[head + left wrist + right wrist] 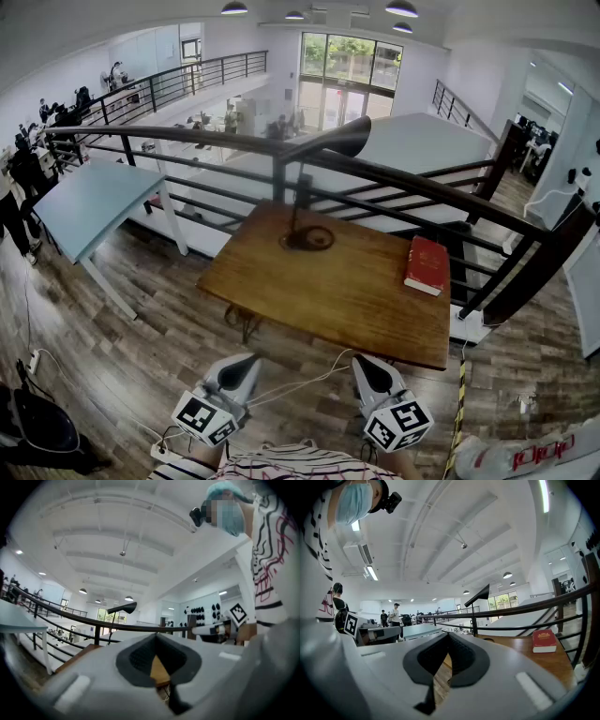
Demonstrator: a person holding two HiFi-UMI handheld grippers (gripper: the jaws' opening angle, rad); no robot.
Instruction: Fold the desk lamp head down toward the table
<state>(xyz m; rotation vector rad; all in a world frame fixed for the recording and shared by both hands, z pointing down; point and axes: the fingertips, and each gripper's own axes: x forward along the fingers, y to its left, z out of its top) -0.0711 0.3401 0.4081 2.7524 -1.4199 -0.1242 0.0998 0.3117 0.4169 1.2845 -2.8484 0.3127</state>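
Observation:
A black desk lamp stands on the wooden table [337,300], its round base [307,238] near the far edge by the railing. Its thin stem rises straight up and the cone-shaped head [339,141] sticks out level at the top. That head [123,608] also shows in the left gripper view and, as the head [480,594], in the right gripper view. Both grippers hang in front of the table's near edge, well short of the lamp. My left gripper [242,368] is shut and empty. The right gripper [372,373] is shut too, with nothing in it.
A red book [427,265] lies at the table's right side. A dark metal railing [412,187] runs behind the table. A light blue table [89,206] stands to the left. People stand far off at the left. Cables lie on the wooden floor.

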